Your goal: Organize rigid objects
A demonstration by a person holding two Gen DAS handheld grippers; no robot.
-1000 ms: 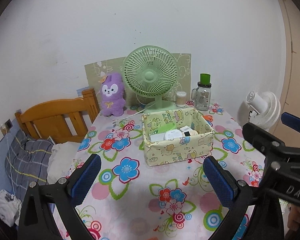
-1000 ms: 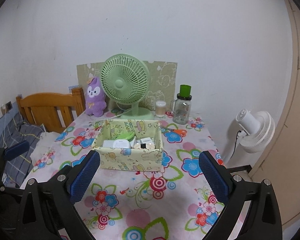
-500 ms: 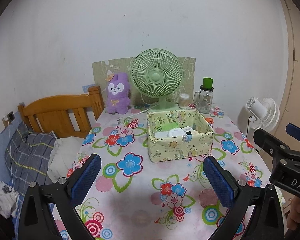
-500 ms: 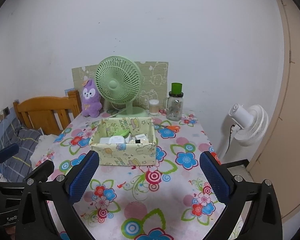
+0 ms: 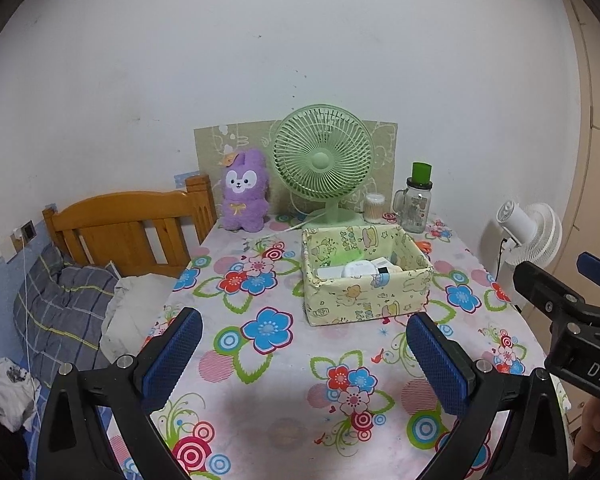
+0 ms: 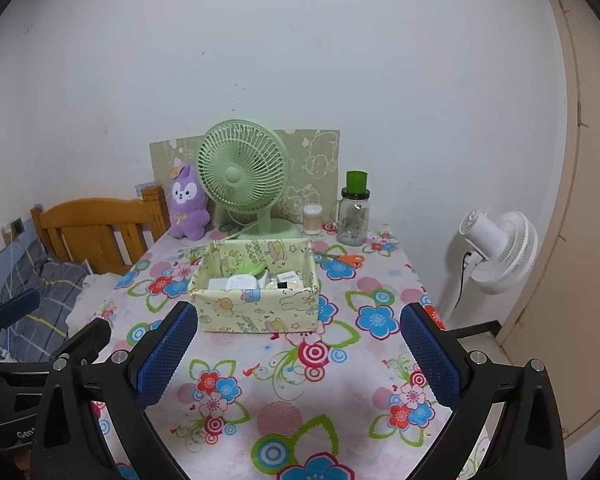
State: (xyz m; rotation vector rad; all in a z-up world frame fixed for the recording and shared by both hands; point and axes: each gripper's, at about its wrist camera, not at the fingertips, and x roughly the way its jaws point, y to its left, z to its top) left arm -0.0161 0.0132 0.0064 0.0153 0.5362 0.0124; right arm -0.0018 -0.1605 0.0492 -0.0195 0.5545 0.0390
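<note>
Left gripper (image 5: 304,356) hangs over the near part of the table with its blue-padded fingers (image 5: 172,350) spread wide and nothing between them. Right gripper (image 6: 300,350) is the same story: jaws wide apart, empty, poised above the flowered tablecloth (image 6: 284,392). Each tool shows up in the other's view too, the right one at the right edge of the left wrist view (a bit of a hand (image 5: 592,432) visible below it), the left one low at the left of the right wrist view.

Just ahead of both, well clear of the pads, sits the fabric storage box (image 6: 256,312), pale yellow with cartoon prints, standing square on the table. Inside it, the rigid objects are gathered: a round white case (image 6: 242,282), a green piece (image 6: 254,269) leaning toward the back wall, and some small white and black items (image 6: 286,280) on the right side; what exactly those are is too small to tell.

Behind the box, a green desk fan (image 6: 242,178) faces forward, a purple plush rabbit (image 6: 188,204) to its left, a cotton-swab jar (image 6: 313,218) and a glass jar with a green lid (image 6: 354,212) to its right. Orange-handled scissors (image 6: 346,259) lie flat on the cloth right of the box. Off the table, a white floor fan (image 6: 496,252) stands right, a wooden headboard (image 6: 96,224) left.
</note>
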